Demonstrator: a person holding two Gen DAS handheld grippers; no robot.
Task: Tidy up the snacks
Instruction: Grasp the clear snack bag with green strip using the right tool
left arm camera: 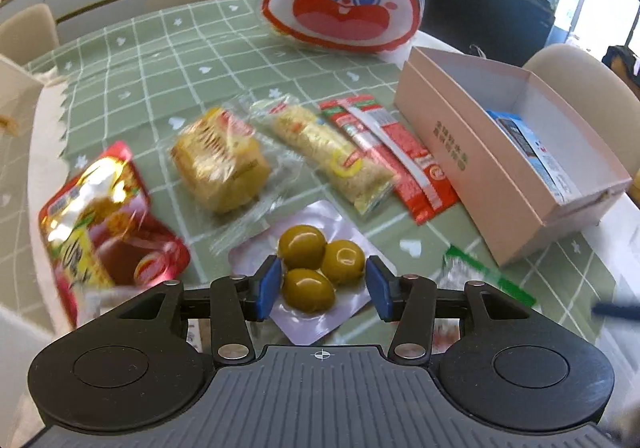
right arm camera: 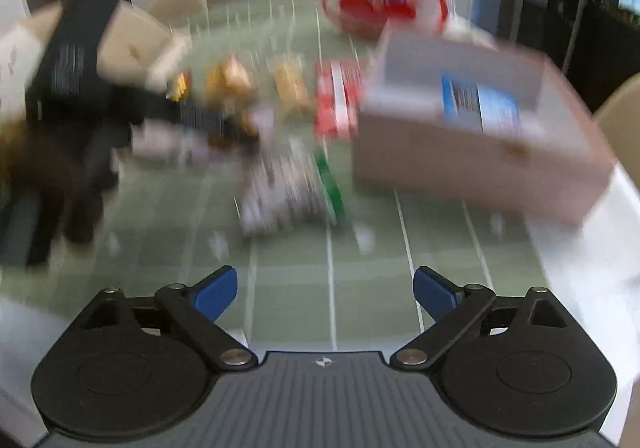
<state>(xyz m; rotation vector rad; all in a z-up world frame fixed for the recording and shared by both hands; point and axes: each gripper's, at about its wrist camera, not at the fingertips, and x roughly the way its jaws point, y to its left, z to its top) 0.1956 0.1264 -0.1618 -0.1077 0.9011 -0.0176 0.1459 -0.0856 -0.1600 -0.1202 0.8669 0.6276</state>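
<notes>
The left gripper (left arm camera: 320, 286) held its blue fingers (left arm camera: 269, 284) wide around a clear pouch of three green olives (left arm camera: 316, 268), not touching. The right gripper (right arm camera: 325, 294) had its fingers wide over the green checked bench (right arm camera: 360, 280), holding nothing.

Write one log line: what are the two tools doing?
left tool: open, around olive pack | right tool: open, empty | pink box: holds blue packet
</notes>
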